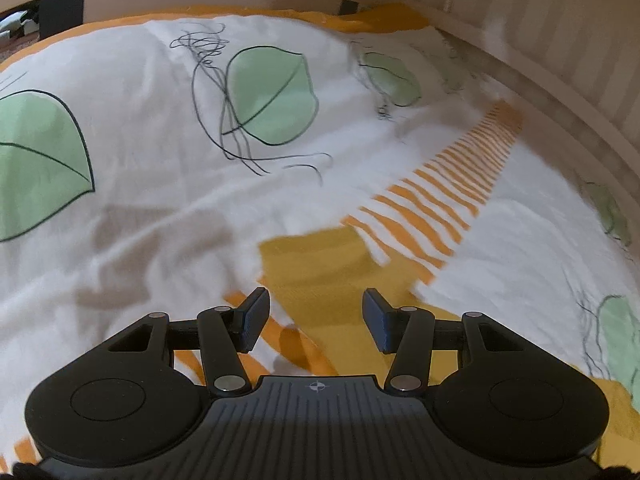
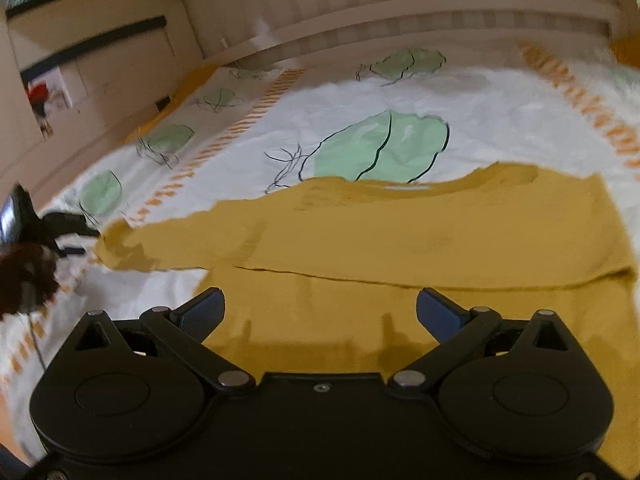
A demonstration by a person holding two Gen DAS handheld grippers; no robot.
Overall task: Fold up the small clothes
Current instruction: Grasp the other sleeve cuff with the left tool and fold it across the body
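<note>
— Shirt (image 2: 420,236): mustard yellow, long-sleeved, spread flat on bedspread (image 2: 360,96) with white ground, green leaves and orange striped bands. Folded across, upper layer's edge running side to side just ahead of right gripper (image 2: 319,312).

— Sleeve?

— Stretched out to the left, cuff (image 2: 120,246) crumpled near an orange band. Seen from left wrist too: cuff end (image 1: 320,268) lying just ahead of left gripper (image 1: 316,320).

— Left gripper's fingers?

— Spread apart, blue pads (image 1: 256,318) facing each other, nothing between them. Hovering over the cuff, contact impossible to judge.

— Right gripper's?

— Spread wide, empty, fingertips (image 2: 438,314) above the shirt's lower layer. Shadows cast on the fabric beneath.

— Surroundings?

— Pale striped headboard (image 2: 400,12) beyond the bedspread. Left gripper visible at far left of right wrist view, blurred.
</note>
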